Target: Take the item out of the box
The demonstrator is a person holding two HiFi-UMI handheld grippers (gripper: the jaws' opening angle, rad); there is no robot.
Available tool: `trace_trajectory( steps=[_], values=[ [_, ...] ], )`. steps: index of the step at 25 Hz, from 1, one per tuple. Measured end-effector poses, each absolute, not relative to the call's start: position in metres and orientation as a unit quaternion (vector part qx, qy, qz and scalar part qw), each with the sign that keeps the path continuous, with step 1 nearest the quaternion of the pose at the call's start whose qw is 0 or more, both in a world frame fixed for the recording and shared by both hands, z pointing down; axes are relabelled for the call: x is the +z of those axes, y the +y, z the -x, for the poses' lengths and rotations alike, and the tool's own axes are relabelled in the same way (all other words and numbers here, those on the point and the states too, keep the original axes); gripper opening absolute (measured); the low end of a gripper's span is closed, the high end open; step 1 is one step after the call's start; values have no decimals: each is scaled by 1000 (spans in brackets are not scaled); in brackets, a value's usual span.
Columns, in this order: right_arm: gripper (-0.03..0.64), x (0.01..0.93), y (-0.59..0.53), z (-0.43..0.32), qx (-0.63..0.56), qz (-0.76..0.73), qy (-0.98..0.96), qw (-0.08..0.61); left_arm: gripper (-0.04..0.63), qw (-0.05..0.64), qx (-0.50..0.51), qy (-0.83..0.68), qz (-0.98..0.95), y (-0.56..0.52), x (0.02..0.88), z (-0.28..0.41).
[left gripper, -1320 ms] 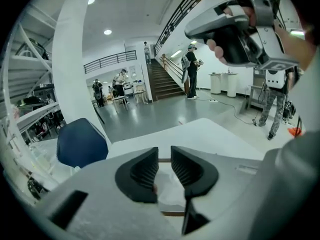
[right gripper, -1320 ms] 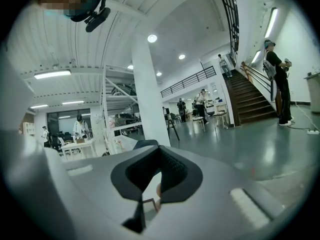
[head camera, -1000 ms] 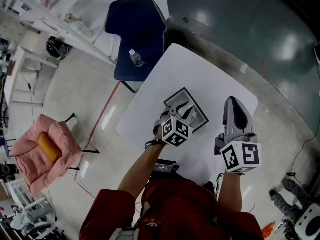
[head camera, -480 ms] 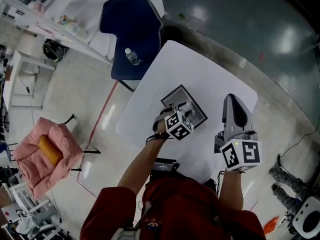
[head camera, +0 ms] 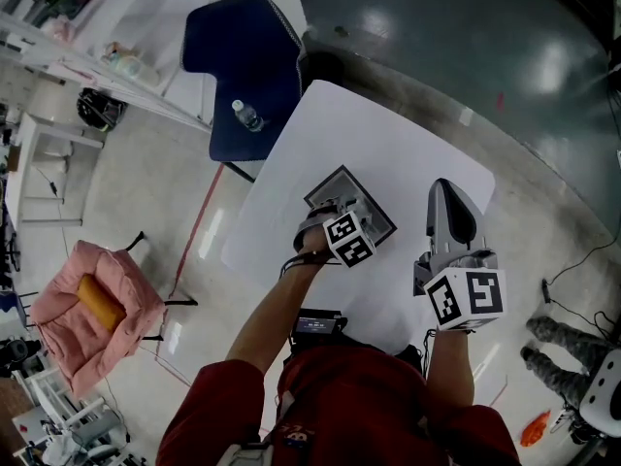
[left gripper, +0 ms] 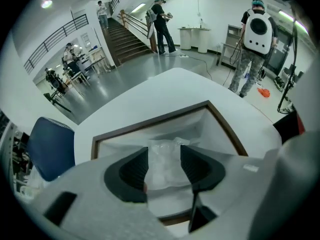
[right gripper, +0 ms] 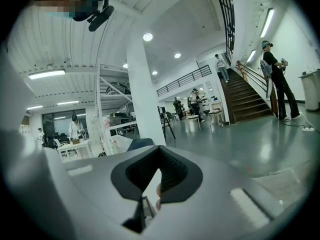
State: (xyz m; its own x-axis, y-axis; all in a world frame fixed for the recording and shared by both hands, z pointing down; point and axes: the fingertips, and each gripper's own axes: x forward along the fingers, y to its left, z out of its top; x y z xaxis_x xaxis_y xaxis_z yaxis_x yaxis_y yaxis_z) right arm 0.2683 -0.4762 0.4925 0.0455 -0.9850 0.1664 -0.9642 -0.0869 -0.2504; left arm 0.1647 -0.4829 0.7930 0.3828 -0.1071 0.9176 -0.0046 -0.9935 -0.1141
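At about eight o'clock in the head view, a pink padded chair (head camera: 58, 330) holds an orange cylindrical cushion (head camera: 100, 302). At eleven o'clock a dark blue upholstered chair (head camera: 243, 56) carries a clear plastic water bottle (head camera: 246, 116). A white square desk (head camera: 388, 144) fills the middle. Near its centre lies a shallow white-lined box with a dark brown rim (head camera: 336, 176). The left gripper (left gripper: 164, 149) points steeply down into this box. Its fingers have just been opening and stand apart, one on each side of a crumpled item wrapped in clear plastic (left gripper: 165, 173), which lies on the floor of the box. At three o'clock from the box and apart from it, the right gripper (head camera: 447, 192) hangs over the desk, its fingers closed together on nothing. The person's red sleeves (head camera: 223, 406) show at six o'clock.
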Motion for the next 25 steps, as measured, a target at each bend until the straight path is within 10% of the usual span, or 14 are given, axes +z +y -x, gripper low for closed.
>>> trace_trajectory(
  steps=[17, 25],
  values=[
    [0, 497, -468, -281, -155, 727, 668, 39, 201, 101, -636, -37, 764, -472, 831, -166],
    [0, 491, -463, -277, -149, 726, 670, 37, 52, 153, -638, -22, 755, -479, 832, -164]
  ],
)
